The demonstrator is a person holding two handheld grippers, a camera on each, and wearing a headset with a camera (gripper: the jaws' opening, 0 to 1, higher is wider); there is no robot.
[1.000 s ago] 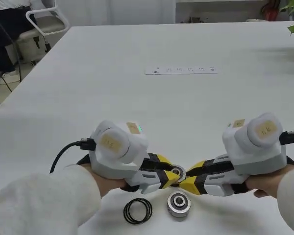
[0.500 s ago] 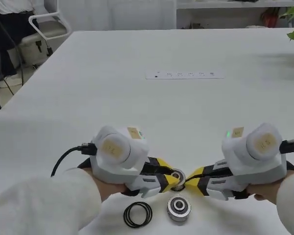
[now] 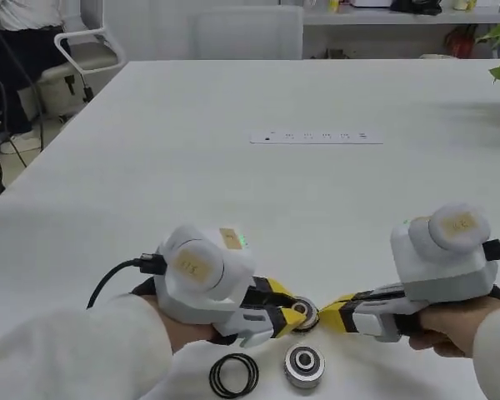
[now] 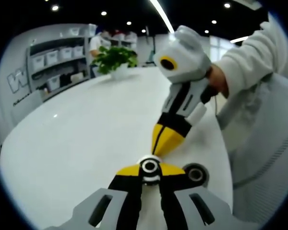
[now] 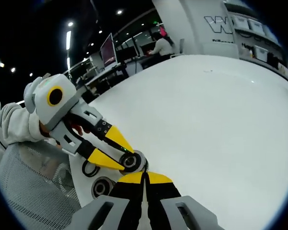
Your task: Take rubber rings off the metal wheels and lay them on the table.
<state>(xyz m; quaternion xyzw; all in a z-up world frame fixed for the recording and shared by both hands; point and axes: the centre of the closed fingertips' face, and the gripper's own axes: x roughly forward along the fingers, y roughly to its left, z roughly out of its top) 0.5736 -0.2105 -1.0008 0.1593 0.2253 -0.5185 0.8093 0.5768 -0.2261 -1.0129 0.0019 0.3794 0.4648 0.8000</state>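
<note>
Clamping the left gripper [image 3: 296, 314] on a small metal wheel [image 3: 301, 312], yellow tips squeezing its rim, over the table [image 3: 233, 208] close to the middle of its near edge. Holding the wheel close to flat, bore facing up, axis standing roughly upright. Pressing the right gripper [image 3: 324, 307] jaws together into a single yellow point, aiming at the wheel's rim from the opposite side; unable to tell touching from just beside.

Catching, in the head view, a second wheel [image 3: 304, 365] lying flat with its bore up, nearer the edge than the held one, and a few black rubber rings [image 3: 234, 375] lying overlapped just to its left. Picking up, in the left gripper view, that second wheel [image 4: 195, 173] beside the gripper's own tips, plus a potted plant [image 4: 114, 56] at the table's far end and storage shelves [image 4: 53, 55] behind it. Finding, in the right gripper view, the rings [image 5: 89, 168] partly tucked behind the left gripper's body, and monitors [image 5: 108, 48] beyond the table.

Showing, from the head, a white power strip [image 3: 317, 137] toward the far edge and an office chair [image 3: 83, 50] past the far left corner.
</note>
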